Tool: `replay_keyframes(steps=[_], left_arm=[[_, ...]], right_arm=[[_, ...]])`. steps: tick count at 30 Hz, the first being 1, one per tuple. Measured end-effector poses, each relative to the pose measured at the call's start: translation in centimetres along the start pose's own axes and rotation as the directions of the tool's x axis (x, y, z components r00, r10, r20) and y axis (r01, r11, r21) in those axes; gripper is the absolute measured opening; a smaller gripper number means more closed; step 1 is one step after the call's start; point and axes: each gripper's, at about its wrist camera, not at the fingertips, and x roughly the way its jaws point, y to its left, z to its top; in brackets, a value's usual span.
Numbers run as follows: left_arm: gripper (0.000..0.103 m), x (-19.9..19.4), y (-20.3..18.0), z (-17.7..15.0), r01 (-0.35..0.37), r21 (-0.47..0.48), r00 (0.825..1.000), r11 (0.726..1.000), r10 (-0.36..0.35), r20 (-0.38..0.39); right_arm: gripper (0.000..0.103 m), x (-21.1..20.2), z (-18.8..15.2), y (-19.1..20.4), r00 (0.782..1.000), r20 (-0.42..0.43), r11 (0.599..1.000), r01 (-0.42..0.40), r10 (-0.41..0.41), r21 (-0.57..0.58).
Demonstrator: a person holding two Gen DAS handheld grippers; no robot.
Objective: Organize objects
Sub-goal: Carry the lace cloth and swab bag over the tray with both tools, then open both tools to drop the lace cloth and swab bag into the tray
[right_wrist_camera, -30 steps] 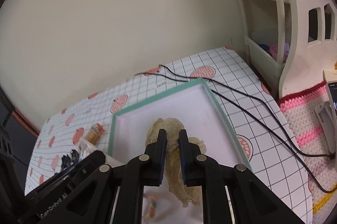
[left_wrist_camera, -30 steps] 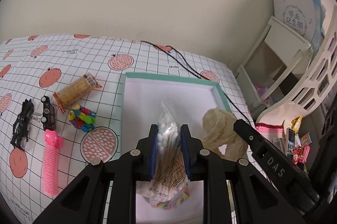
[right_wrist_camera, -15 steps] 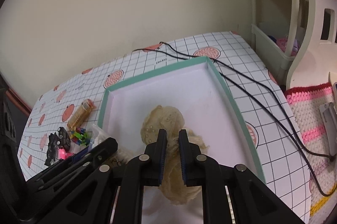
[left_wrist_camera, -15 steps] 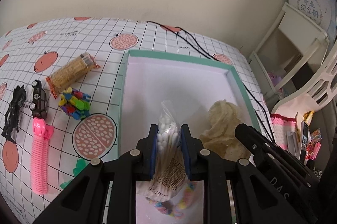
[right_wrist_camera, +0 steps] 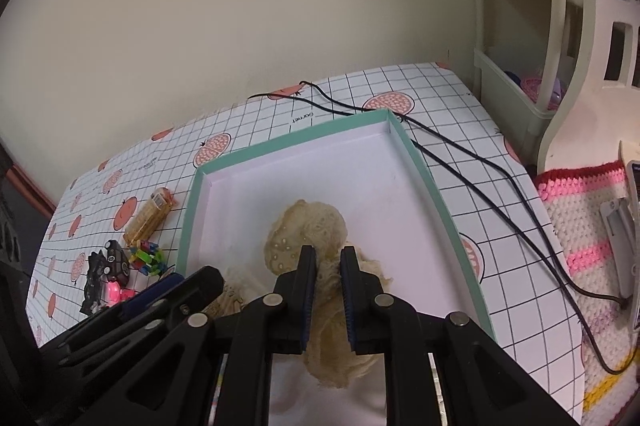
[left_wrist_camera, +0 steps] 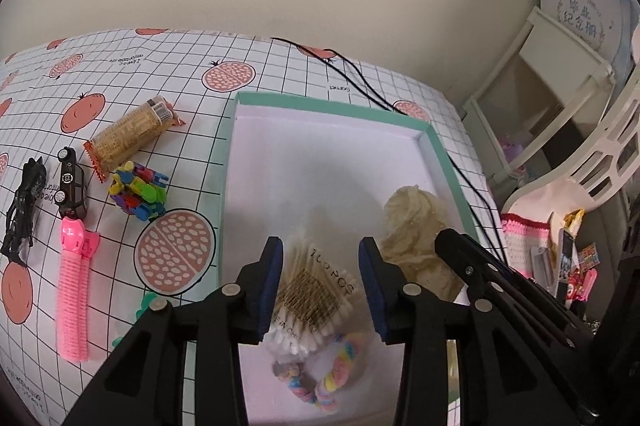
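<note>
The left tongs (left_wrist_camera: 320, 280) have just sprung wide, dropping the cotton swab bag (left_wrist_camera: 310, 300) flat into the tray (left_wrist_camera: 332, 102) between their tips, so that item is sorted. The right tongs (right_wrist_camera: 327, 280) stay clamped on the cream cloth (right_wrist_camera: 308, 232) inside the tray. Left of the left tongs, the snack pack (left_wrist_camera: 128, 134), toy car (left_wrist_camera: 71, 184) and pink roller (left_wrist_camera: 73, 290) wait on the desk (left_wrist_camera: 160, 66).
</note>
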Motion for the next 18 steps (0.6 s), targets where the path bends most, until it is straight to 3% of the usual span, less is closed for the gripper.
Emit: replay_keyframes(steps=[6, 18], left_arm=[[0.041, -1.9, 0.6, 0.1, 0.014, -0.015, 1.0, 1.0, -0.013, 0.017], [0.048, -5.6, 4.3, -0.3, 0.0, -0.079, 0.999, 0.997, 0.004, 0.046]], right_arm=[[0.037, -1.3, 0.2, 0.2, 0.999, 0.032, 1.0, -0.005, 0.004, 0.018], [0.037, -3.3, -0.5, 1.4, 0.999, 0.041, 1.0, 0.01, -0.01, -0.005]])
